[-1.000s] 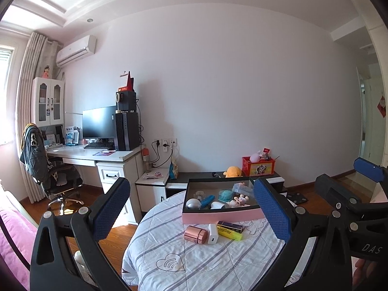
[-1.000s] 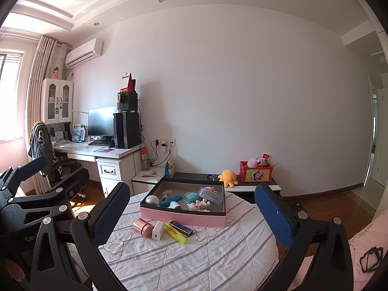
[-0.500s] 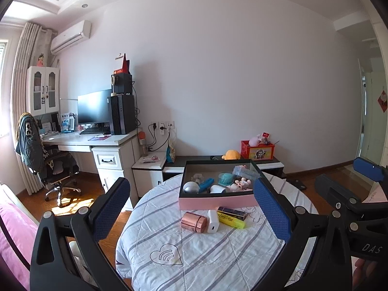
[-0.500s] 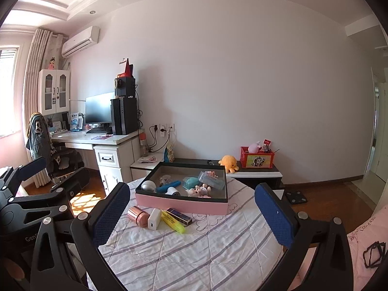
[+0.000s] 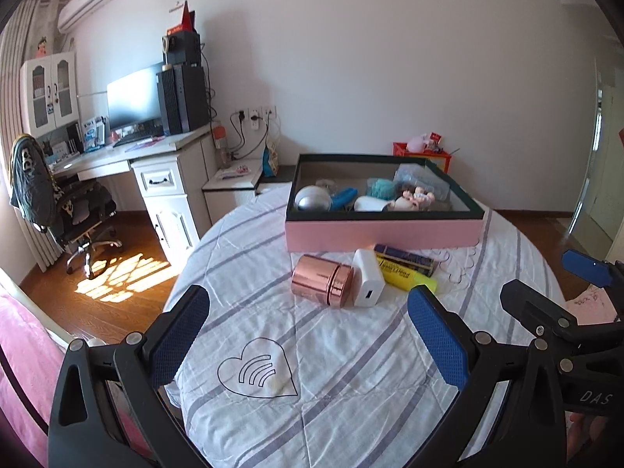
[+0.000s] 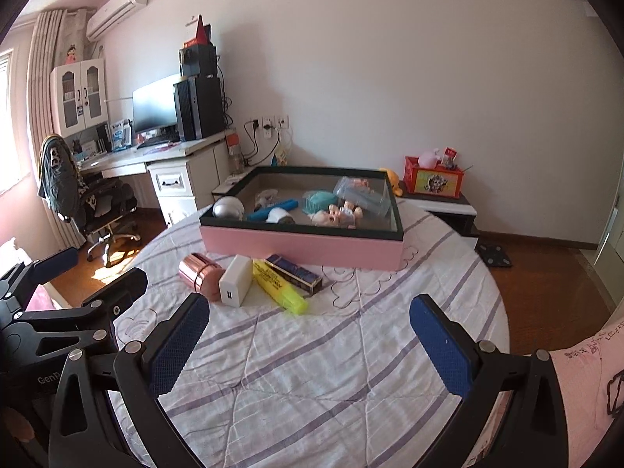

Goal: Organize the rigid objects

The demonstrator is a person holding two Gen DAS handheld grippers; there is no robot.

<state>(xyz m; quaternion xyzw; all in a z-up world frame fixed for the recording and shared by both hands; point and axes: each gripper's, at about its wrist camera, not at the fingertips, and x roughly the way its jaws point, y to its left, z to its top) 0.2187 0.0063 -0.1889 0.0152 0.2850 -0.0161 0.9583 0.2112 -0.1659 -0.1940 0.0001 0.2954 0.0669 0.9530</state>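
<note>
Where the striped cloth covers the round counter, four loose things lying in a touching row just before the pink box: rose-gold canister on its side, white charger, yellow highlighter, dark purple box. Inside the pink box, silver ball, blue tool, small dolls. Left gripper and right gripper hovering nearer, apart from all of it, jaws spread wide, gripping nothing.
</note>
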